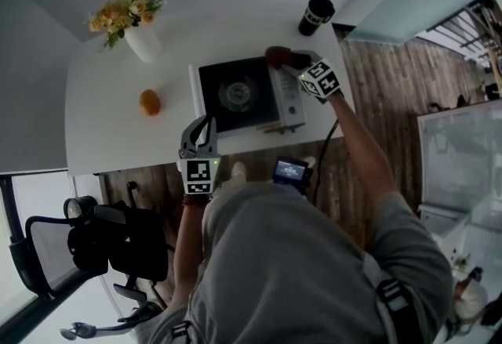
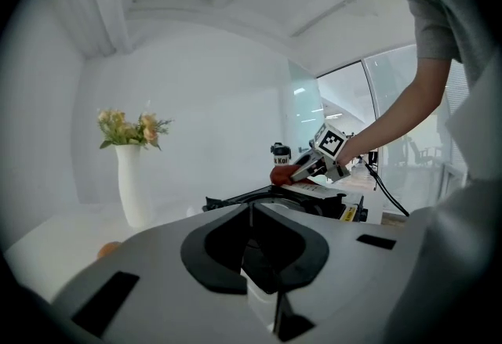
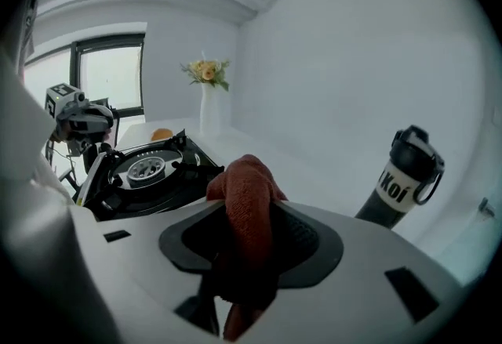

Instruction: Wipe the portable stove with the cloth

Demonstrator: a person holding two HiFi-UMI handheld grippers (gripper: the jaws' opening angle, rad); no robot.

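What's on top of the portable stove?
A rust-red terry cloth, between the right gripper's opening jaws, is over the black square stove's far right corner; surface beneath is hidden.

Head view looks steeply down from above my shoulders onto the white table [image 1: 102, 123], with the portable stove [image 1: 239, 95] mid-frame and not close. My left gripper view sits low at the stove's near side, facing level across it. My right gripper view is close in at its far right corner, looking back over the burner [image 3: 145, 168]; all three share the stove and the flower vase [image 2: 135, 186].
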